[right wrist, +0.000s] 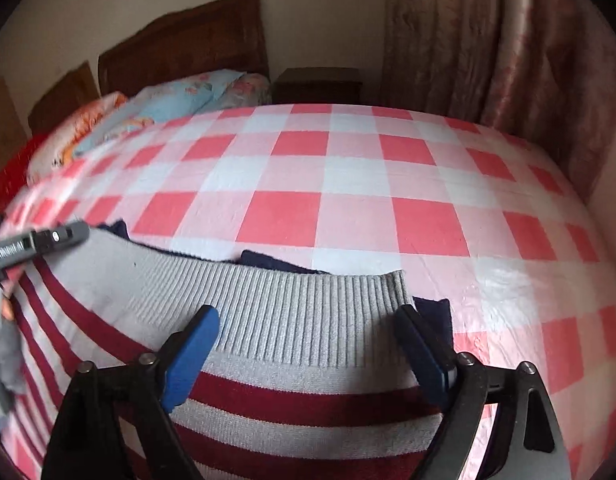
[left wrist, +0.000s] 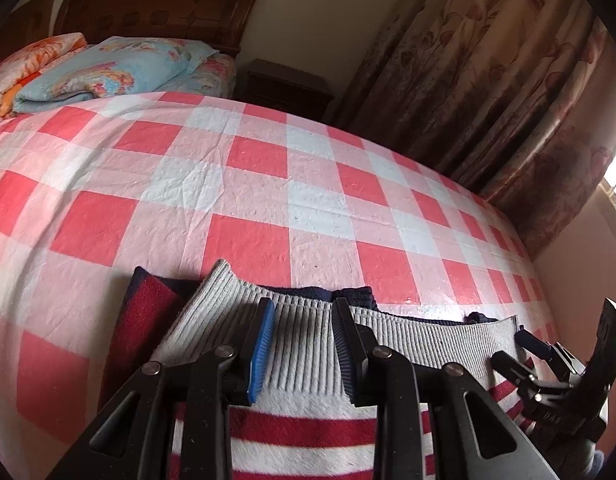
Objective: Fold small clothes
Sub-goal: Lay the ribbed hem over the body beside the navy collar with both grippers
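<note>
A red-and-white striped sweater [left wrist: 308, 420] with a grey ribbed hem [left wrist: 304, 320] lies on the checked bed sheet [left wrist: 268, 180]. Navy fabric [left wrist: 347, 294] pokes out beyond the hem. My left gripper [left wrist: 304, 340] sits over the left part of the hem with its jaws a little apart and flat ribbing showing between them. My right gripper [right wrist: 308, 332] stands wide open over the right end of the hem [right wrist: 308, 304], one finger [right wrist: 423, 344] close to the corner. Each gripper shows at the edge of the other's view, the right gripper [left wrist: 519, 348] and the left gripper [right wrist: 56, 238].
Folded floral bedding and a pillow [left wrist: 108, 68] lie at the head of the bed below a wooden headboard [left wrist: 160, 4]. A dark nightstand [left wrist: 284, 84] stands by the far corner. Curtains [left wrist: 487, 80] hang along the right side, close to the bed's edge.
</note>
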`<state>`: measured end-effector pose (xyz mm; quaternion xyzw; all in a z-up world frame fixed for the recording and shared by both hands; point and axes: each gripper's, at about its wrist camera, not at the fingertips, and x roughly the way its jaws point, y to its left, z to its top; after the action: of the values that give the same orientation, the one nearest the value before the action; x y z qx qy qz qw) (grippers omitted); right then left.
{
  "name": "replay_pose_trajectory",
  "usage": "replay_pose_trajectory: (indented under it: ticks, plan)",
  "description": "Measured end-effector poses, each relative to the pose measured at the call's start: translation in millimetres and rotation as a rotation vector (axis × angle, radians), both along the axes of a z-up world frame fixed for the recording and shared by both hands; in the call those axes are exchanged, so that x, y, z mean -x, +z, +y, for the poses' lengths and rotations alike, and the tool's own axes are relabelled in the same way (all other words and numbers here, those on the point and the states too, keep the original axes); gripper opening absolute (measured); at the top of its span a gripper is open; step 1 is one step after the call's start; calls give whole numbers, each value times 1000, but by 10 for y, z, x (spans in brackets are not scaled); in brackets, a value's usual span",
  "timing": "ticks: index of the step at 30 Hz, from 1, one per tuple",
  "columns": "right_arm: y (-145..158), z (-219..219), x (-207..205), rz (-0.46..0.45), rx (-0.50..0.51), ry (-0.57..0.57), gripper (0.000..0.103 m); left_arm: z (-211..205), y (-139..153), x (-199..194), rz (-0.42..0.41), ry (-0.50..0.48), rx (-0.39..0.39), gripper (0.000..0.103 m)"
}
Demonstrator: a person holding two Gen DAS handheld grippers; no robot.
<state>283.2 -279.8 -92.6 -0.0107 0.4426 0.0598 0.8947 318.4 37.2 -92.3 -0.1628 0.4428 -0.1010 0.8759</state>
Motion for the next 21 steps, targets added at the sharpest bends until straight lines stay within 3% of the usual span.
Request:
replay_pose_trajectory:
  ticks: [3,6,8,10,14,15,17,19,21]
  plan:
    - [3,-61,-3,-3,-36,-1,103,-229,144,72,-27,-45,33,30]
    - [3,-29,1,-4,-31,0,103,-654,138,92,-17,-168,-21,30]
    - [-6,-20,-5,-4,-24,0,103,-970,31,136,-26,-245,-130,30]
    - [-18,-35,-21,-5,-29,0,103,-1083,-19,201,-80,-262,-211,30]
    - [-1,-10,11,-4,-28,-1,103,-775,-20,99,-47,-266,-62,30]
    - [-1,-10,11,-4,-28,-1,103,-682,-13,86,-49,-249,-57,29]
    - [-1,-15,15,-6,-32,0,103,-370,0,57,-60,-188,-46,29]
    - [0,-19,18,-6,-34,-1,103,62,-49,10,-44,-45,-62,28]
    - [1,-14,21,-6,-32,0,103,458,-116,10,-37,14,101,27]
